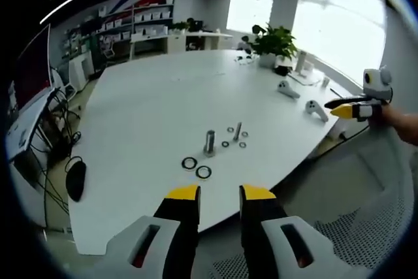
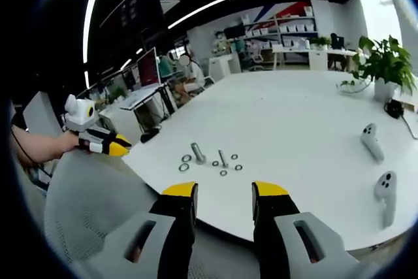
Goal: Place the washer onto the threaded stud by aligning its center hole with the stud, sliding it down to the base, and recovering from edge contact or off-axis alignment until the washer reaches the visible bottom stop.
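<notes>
— Start with what's nearest. What are the fingers doing?

— In the left gripper view, the left gripper (image 1: pixel 219 194) stands with its yellow-tipped fingers (image 1: pixel 183 193) a moderate way apart and nothing between them. The right gripper (image 2: pixel 224 191) looks the same in the right gripper view: fingers parted, empty. Both hang off the edge of the white desk (image 1: pixel 157 102), short of the parts.

— And the parts themselves?

— Just past the desk's near edge lie two dark rings (image 1: pixel 196 167), side by side. Behind them stands a stout bolt (image 1: pixel 209 142), upright. Beside that, the slimmer threaded stud (image 1: pixel 237 130), also upright, with several small washers (image 1: pixel 234 137) scattered flat around its base.

— Any washer on the stud?

— None that I can make out; they are too small to be certain. I judge the task not yet begun: picking a washer, aligning it and sliding it down all remain.

— Farther back?

— Two white controllers (image 1: pixel 302 99), then a potted plant (image 1: pixel 273 42).
</notes>
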### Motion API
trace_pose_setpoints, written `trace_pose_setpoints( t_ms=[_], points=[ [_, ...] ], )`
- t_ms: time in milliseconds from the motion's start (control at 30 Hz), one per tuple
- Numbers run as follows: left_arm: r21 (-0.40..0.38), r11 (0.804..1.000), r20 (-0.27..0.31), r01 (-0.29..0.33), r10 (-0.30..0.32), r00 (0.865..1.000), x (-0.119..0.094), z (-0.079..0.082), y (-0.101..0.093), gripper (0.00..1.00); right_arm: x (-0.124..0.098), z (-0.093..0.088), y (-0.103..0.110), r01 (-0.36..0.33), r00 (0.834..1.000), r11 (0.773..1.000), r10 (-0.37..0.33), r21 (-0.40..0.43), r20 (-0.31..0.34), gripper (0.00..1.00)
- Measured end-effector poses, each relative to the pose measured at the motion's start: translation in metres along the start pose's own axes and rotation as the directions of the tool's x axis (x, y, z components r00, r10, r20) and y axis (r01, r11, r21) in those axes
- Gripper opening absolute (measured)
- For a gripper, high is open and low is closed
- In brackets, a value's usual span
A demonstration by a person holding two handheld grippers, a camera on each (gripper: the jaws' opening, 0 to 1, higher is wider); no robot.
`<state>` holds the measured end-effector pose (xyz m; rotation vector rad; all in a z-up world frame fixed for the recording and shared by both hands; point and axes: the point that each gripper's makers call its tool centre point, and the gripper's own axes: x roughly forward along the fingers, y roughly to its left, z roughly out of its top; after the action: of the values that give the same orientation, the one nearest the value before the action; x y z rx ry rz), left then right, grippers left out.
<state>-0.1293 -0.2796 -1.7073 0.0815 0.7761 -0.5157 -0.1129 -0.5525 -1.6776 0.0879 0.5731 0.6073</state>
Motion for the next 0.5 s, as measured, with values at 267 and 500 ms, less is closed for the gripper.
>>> trace_pose_setpoints(
  t_ms=[267,500],
  points=[
    [0.019,1.000,-0.141,-0.008,0.011,0.990,0.008,-0.012,0.008,0.24,-0.002,0.003,-0.001,0.004,1.000,1.000,-0.005,0.008,0.018,0.35],
    [0.053,0.999,-0.225,0.012,0.000,0.974,0.033,-0.006,0.010,0.26,-0.002,0.004,-0.002,0.009,1.000,1.000,-0.009,0.013,0.025,0.35]
  ],
)
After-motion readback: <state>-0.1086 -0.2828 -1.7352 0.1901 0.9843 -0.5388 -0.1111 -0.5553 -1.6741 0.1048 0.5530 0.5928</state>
